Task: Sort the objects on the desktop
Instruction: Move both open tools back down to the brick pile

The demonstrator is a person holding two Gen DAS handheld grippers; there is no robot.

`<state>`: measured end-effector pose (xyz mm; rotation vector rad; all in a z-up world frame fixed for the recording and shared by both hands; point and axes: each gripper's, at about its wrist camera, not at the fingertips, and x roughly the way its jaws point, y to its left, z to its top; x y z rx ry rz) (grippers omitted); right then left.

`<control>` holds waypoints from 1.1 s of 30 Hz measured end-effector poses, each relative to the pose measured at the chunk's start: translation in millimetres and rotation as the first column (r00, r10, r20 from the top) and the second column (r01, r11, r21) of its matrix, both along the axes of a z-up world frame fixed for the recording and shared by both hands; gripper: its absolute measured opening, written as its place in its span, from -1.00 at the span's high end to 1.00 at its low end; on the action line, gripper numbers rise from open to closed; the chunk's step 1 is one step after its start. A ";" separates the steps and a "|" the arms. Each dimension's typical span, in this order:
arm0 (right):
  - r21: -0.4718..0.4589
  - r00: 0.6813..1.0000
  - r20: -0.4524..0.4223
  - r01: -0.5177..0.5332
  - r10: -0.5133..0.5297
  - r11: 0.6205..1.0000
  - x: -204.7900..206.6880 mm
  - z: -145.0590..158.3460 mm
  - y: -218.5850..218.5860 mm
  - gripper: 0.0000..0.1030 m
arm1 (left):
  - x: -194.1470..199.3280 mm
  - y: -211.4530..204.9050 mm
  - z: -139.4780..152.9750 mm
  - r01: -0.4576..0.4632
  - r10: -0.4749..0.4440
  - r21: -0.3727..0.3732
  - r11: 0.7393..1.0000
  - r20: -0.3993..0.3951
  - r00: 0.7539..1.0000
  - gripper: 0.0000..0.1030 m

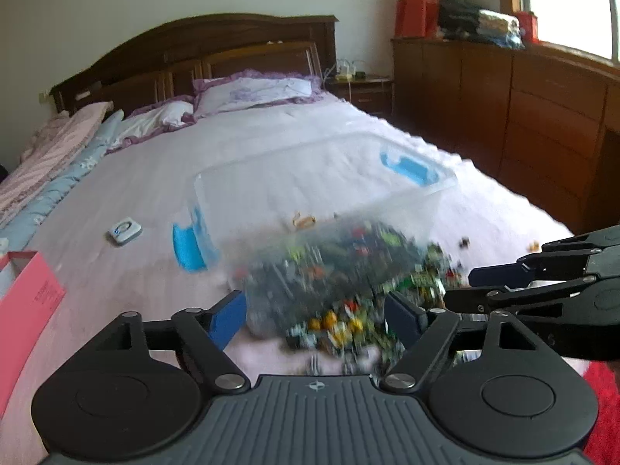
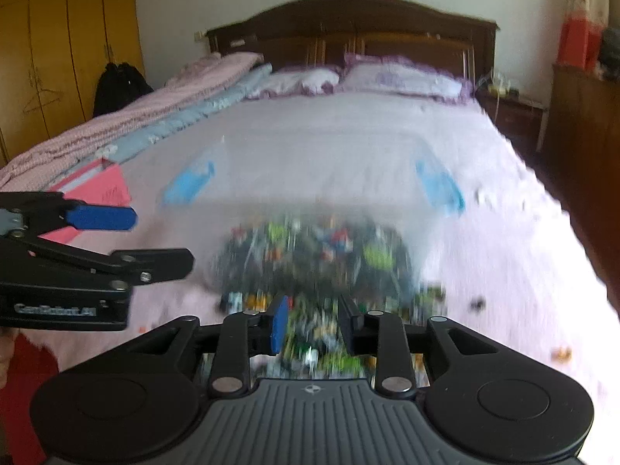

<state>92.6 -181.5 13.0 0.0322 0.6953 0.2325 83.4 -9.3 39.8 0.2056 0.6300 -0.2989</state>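
A clear plastic bin (image 1: 321, 178) with blue latches lies tipped toward me on the bed, blurred by motion. It also shows in the right wrist view as the bin (image 2: 317, 162). A heap of small colourful pieces (image 1: 341, 290) spills from its mouth onto the sheet, seen again as the heap (image 2: 317, 255). My left gripper (image 1: 316, 317) is open wide, its fingers straddling the near edge of the heap. My right gripper (image 2: 314, 325) has a narrower gap, with blurred pieces showing between the pads. It enters the left view as the right gripper (image 1: 459, 286). The left gripper (image 2: 162, 240) hangs over the sheet.
A pink box (image 1: 31, 302) sits at the bed's left edge, and a small white device (image 1: 124, 230) lies on the sheet. Stray pieces (image 2: 476, 304) are scattered to the right. Folded quilts (image 2: 155, 116) line the left side; pillows (image 1: 252, 93) are at the headboard; wooden cabinets (image 1: 523, 108) stand right.
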 end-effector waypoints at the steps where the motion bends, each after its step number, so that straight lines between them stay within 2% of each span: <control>1: 0.005 1.000 -0.015 0.004 -0.004 1.000 -7.0 -5.3 -0.9 0.41 | -7.0 0.0 -4.1 -0.001 0.001 0.002 1.000 -0.009 1.000 -0.57; 9: 0.023 0.991 -0.133 0.016 -0.013 1.000 -56.9 -46.1 -1.0 0.39 | -48.0 0.8 -45.1 0.011 -0.011 0.001 1.000 -0.151 0.988 -0.61; 15: 0.031 0.982 -0.187 0.002 0.004 1.000 -75.8 -60.4 3.2 0.37 | -66.7 -0.5 -67.2 0.034 -0.031 0.009 0.999 -0.235 0.972 -0.61; 17: 0.027 0.980 -0.196 -0.006 0.011 1.000 -80.4 -61.8 5.2 0.36 | -71.6 -3.6 -72.0 0.056 -0.052 0.005 0.998 -0.255 0.966 -0.54; 20: 0.022 0.978 -0.209 -0.015 0.020 1.000 -86.3 -63.9 7.8 0.35 | -75.3 -5.3 -77.9 0.069 -0.065 0.007 0.998 -0.268 0.961 -0.34; 27: 0.023 0.973 -0.230 -0.012 0.017 1.000 -89.3 -68.4 9.2 0.32 | -73.0 -4.0 -85.4 0.062 -0.065 -0.017 0.998 -0.301 0.952 -0.32; 33: 0.024 0.971 -0.239 -0.012 0.017 1.000 -89.3 -72.7 10.7 0.32 | -59.4 -3.0 -96.4 0.052 -0.059 -0.031 0.998 -0.324 0.944 -0.18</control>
